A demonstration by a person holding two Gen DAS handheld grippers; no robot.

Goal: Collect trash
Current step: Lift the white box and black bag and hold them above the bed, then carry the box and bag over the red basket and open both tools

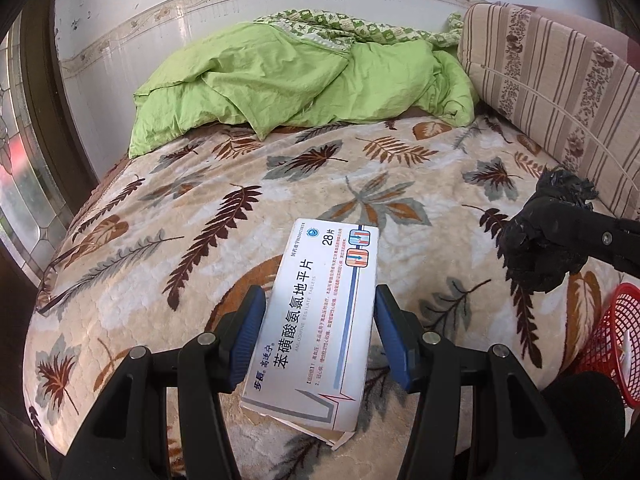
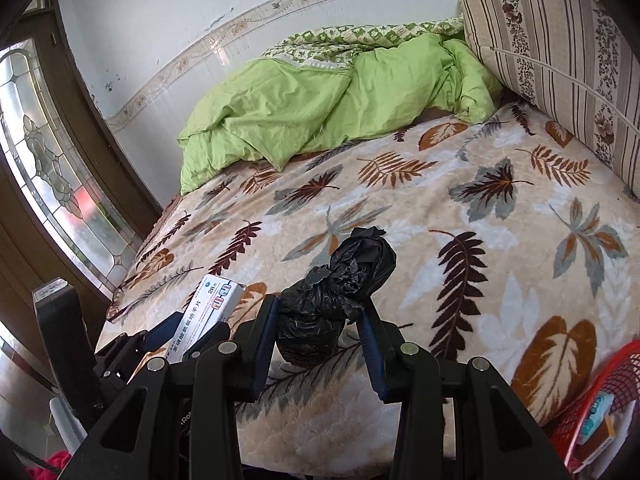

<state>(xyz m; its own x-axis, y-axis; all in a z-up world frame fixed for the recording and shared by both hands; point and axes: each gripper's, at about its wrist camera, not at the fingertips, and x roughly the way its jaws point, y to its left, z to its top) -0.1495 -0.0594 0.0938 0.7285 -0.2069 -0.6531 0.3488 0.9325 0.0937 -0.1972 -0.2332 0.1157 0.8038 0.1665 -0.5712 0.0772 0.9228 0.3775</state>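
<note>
Carrying step: left gripper (image 1: pixel 318 332) fingers clamped on flat white cardboard medicine box (image 1: pixel 320 320), right gripper (image 2: pixel 320 332) fingers on knotted black plastic bag (image 2: pixel 340 292), both above bed; next, probably swinging right and releasing over red mesh plastic basket (image 2: pixel 616 376)

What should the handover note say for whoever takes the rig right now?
Left gripper: jaws shut on the white medicine box, held above the bed.
Right gripper: jaws shut on the balled black plastic bag.
Red mesh basket sits at the bed's right edge, some boxes already in it.
Done: both items picked up.
Left: probably drop both into the basket, then check the leaf-print blanket for more.
</note>
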